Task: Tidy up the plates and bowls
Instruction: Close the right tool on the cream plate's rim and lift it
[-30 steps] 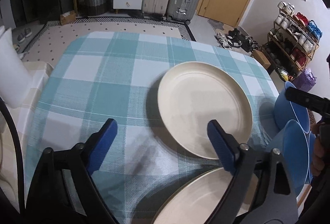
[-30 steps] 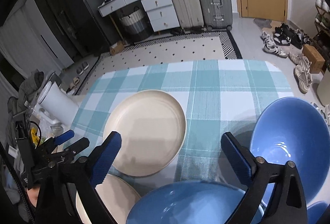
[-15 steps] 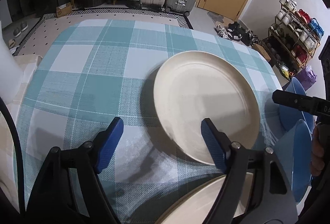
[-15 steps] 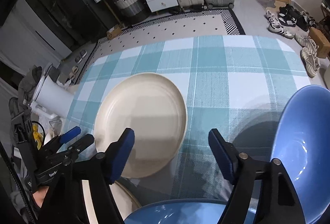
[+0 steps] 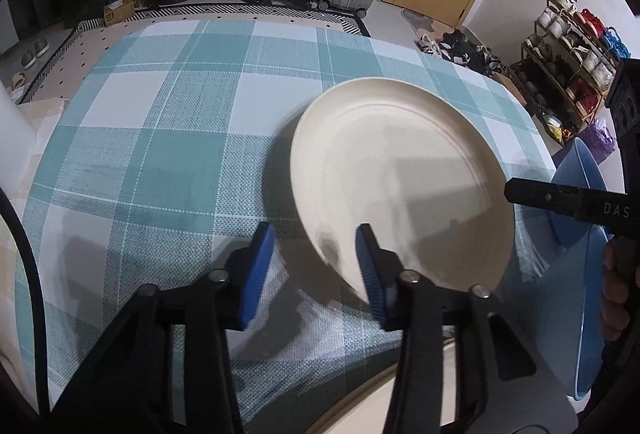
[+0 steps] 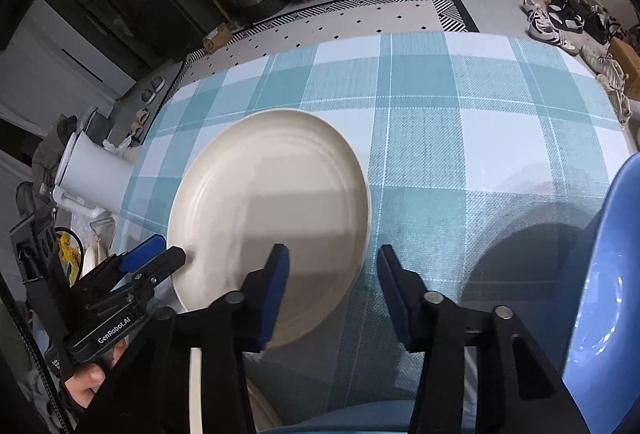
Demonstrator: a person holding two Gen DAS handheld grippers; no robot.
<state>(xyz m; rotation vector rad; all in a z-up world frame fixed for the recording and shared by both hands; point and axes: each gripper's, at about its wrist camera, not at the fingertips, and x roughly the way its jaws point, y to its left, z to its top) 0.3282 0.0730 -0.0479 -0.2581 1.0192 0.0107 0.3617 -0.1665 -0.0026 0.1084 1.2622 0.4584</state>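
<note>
Nearest to us in the left wrist view, the left gripper straddles the near-left rim of the round cream plate lying flat on the teal-and-white checked tablecloth. One blue pad sits over the plate, the other over bare cloth. Its jaws are closing, narrow now, rim between them, pads not yet pressing as far as we can tell.

In the right wrist view, the right gripper straddles the same plate's near-right rim. Jaws closing likewise, gap moderate, no contact evident.

The plate is round, so no long axis. It lies just ahead of both grippers, about equally near to each.

A second cream plate sits under the grippers at the near edge. Blue bowls stand to the right.
</note>
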